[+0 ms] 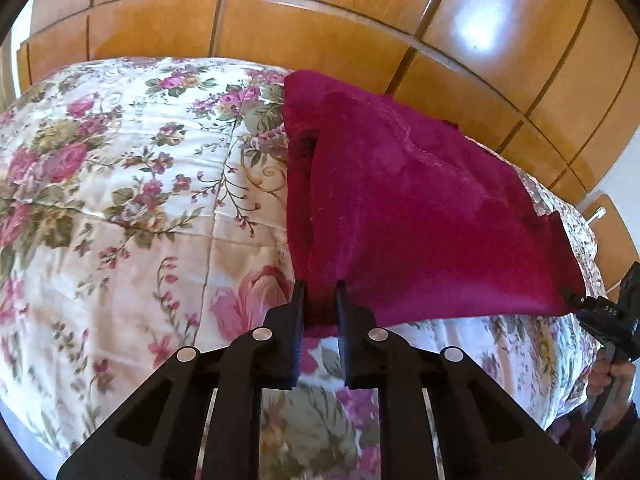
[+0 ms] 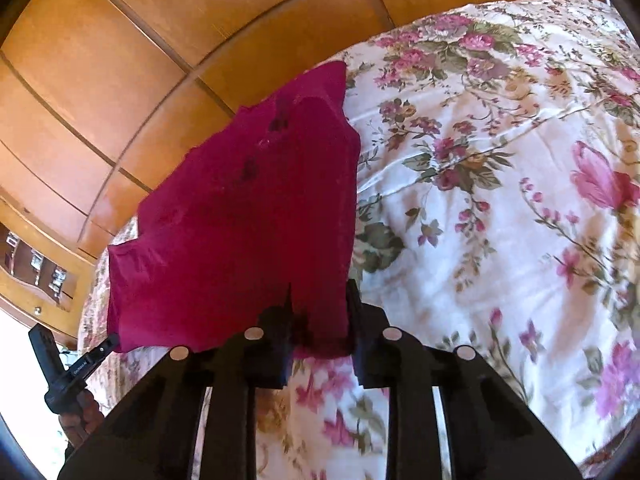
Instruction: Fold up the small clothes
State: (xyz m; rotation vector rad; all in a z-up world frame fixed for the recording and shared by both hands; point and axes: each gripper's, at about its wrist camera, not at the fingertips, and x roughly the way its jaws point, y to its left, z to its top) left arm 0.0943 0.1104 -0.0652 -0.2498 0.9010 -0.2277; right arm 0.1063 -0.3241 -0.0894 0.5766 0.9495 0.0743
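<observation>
A magenta garment [image 1: 420,208] hangs stretched between both grippers above the floral bed cover [image 1: 120,184]. My left gripper [image 1: 321,292] is shut on its near left corner. My right gripper [image 2: 320,296] is shut on the other near corner; the cloth [image 2: 248,216] covers part of the fingers. The right gripper also shows at the right edge of the left wrist view [image 1: 576,302], pinching the corner. The left gripper shows at the lower left of the right wrist view [image 2: 110,344]. The garment's far edge droops toward the bed. A fold runs along its side.
The bed cover [image 2: 500,184] fills most of both views. A glossy wooden wardrobe [image 1: 320,12] stands behind the bed. A wooden piece with a mirror [image 2: 36,272] stands at the left of the right wrist view.
</observation>
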